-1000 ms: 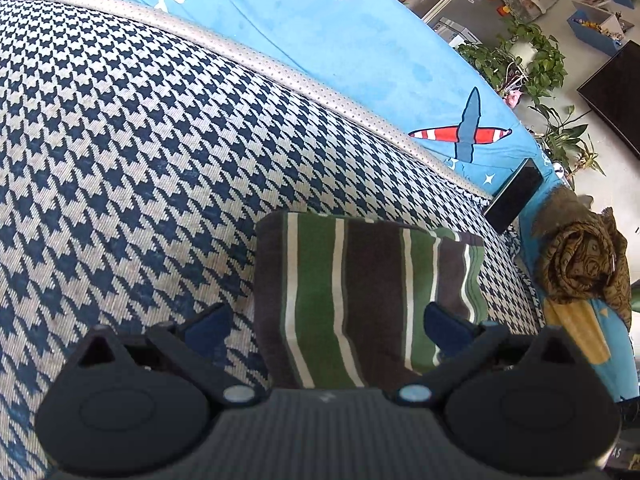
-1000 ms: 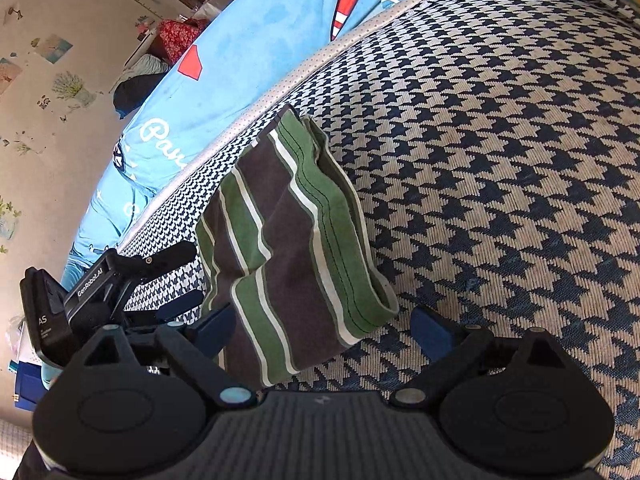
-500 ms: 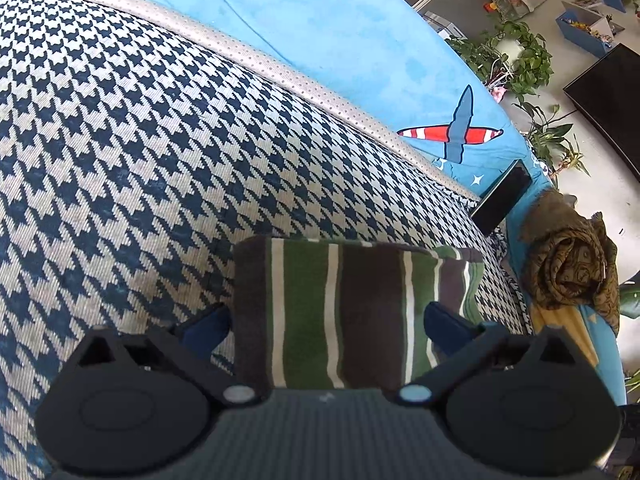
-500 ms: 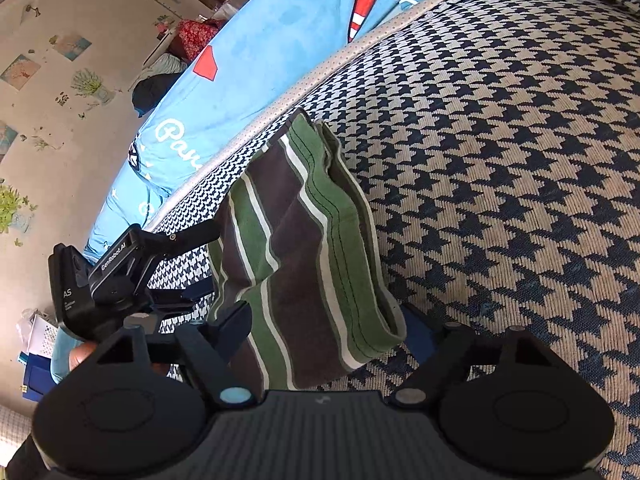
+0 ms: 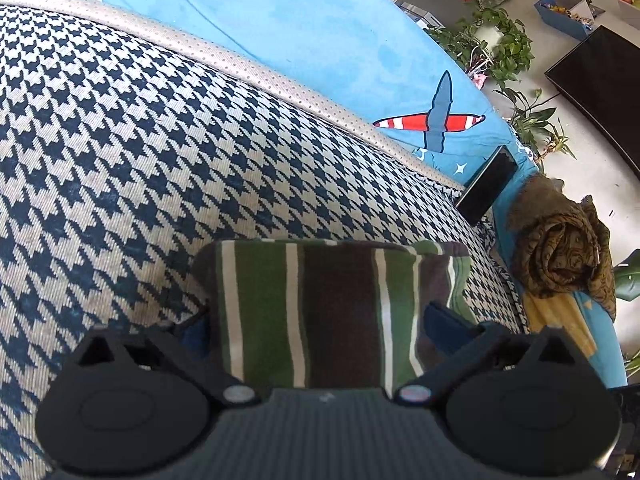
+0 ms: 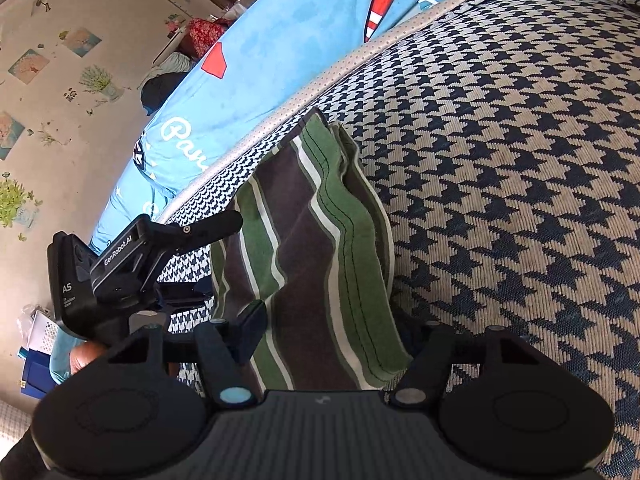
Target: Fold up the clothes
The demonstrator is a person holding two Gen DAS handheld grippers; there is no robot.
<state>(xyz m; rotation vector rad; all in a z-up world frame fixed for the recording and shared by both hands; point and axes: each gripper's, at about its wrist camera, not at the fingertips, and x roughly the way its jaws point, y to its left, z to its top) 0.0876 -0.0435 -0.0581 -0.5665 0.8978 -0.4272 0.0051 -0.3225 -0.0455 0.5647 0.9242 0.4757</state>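
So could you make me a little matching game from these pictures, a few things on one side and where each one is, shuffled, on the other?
Things:
1. striped folded garment
2. black phone
3. brown patterned cloth
4. blue airplane sheet

Places:
A. bunched in a heap at the far right end, past the houndstooth cover
B. spread along the far side of the houndstooth cover
C. lying between the fingers of both grippers
D. resting on the blue sheet at the cover's far right corner

Pairs: 1-C, 2-D, 3-A, 4-B
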